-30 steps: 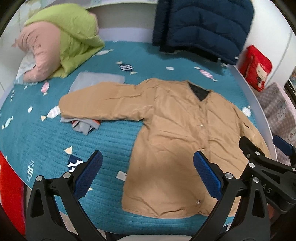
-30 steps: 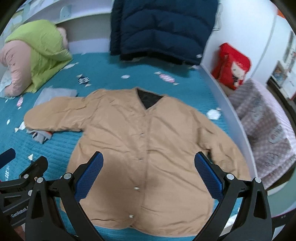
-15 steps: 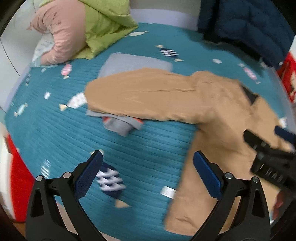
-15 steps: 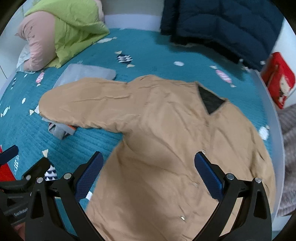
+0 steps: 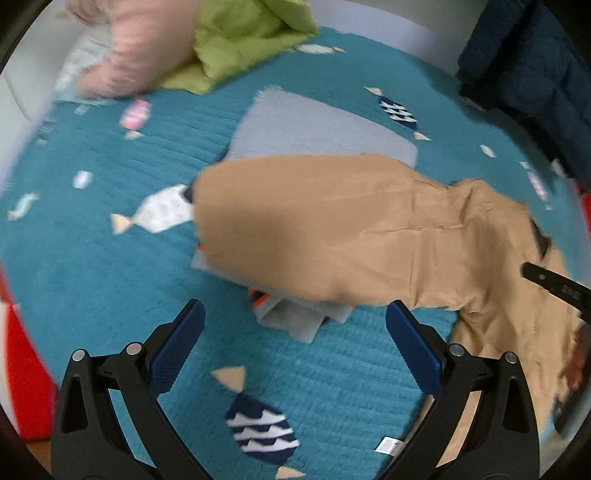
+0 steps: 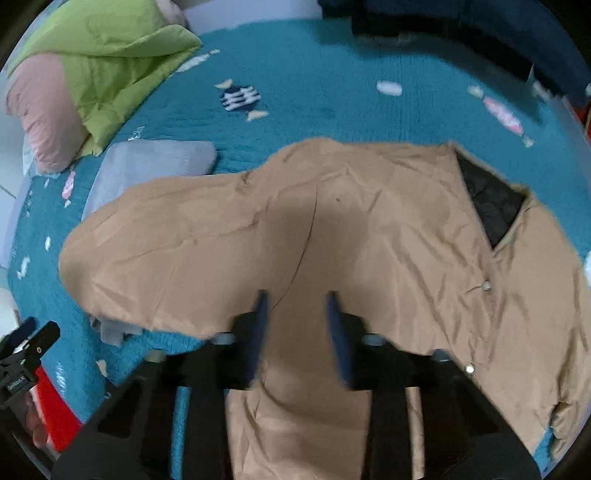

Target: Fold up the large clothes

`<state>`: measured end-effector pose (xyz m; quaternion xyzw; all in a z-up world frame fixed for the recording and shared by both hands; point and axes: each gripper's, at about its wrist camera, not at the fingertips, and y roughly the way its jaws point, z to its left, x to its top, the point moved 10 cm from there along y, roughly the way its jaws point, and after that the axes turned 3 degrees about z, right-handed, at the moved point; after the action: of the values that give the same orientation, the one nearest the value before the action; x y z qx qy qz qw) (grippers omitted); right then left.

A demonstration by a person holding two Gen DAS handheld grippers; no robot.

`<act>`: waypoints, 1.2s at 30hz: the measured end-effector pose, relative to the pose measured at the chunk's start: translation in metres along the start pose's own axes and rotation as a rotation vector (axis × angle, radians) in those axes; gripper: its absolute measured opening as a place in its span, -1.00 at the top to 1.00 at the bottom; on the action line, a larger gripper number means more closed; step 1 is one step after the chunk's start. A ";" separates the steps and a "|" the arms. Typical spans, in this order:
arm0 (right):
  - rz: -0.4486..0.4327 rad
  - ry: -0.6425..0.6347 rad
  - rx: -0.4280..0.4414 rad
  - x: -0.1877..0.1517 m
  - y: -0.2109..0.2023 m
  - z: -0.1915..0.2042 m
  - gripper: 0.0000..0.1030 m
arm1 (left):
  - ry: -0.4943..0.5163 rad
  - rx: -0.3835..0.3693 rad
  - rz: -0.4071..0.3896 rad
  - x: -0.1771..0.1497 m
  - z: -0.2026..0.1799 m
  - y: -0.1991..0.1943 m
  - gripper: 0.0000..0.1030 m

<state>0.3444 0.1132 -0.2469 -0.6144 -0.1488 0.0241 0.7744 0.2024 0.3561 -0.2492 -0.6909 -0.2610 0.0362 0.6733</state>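
The left wrist view looks down over the blue bedspread toward the jacket's sleeve at frame centre. The right wrist view sits close above the jacket. Both share the sleeve, the grey cloth and the green quilt.

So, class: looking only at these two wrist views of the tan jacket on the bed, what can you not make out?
- Right gripper: motion blur hides whether its pads pinch the tan jacket.
- Jacket's hem and far sleeve: cut off by the right-wrist frame edge.
- Grey garment: mostly covered by the jacket sleeve in the left-wrist view.
- Pink and green bedding: blurred, type unclear.
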 end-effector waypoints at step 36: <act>0.095 0.080 0.065 -0.008 0.066 -0.009 0.84 | -0.213 -0.140 -0.074 0.063 0.035 0.001 0.75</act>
<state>0.3491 0.1193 -0.3140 -0.5956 -0.0877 0.0409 0.7974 0.2433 0.4139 -0.2340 -0.7181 -0.3584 0.0664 0.5928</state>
